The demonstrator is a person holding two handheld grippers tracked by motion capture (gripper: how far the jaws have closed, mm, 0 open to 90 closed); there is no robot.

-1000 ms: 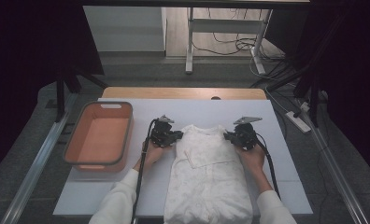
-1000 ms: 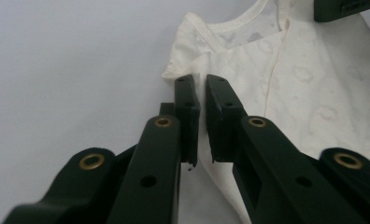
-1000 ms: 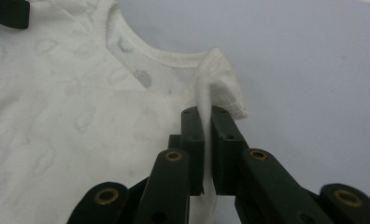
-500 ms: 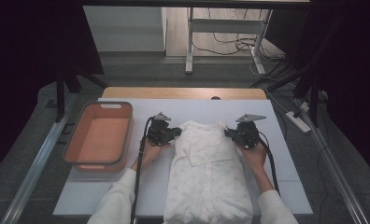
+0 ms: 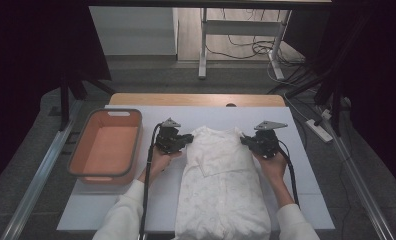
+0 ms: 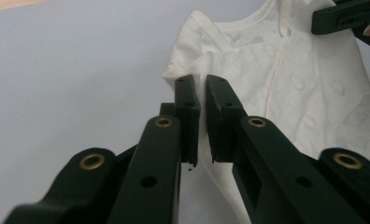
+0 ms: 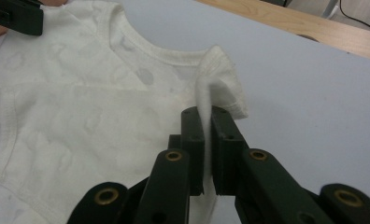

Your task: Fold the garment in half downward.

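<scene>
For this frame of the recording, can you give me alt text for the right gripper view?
The right hand-held gripper pinches a raised fold of a white baby garment near its shoulder, beside the neckline. The garment lies on a pale table with a wooden edge behind it. The left hand-held gripper shows at the top left corner.

Overhead view; two close garment (image 5: pixel 221 185) views

Dim, soft overhead light (dark surroundings), close jaws blurred.
</scene>
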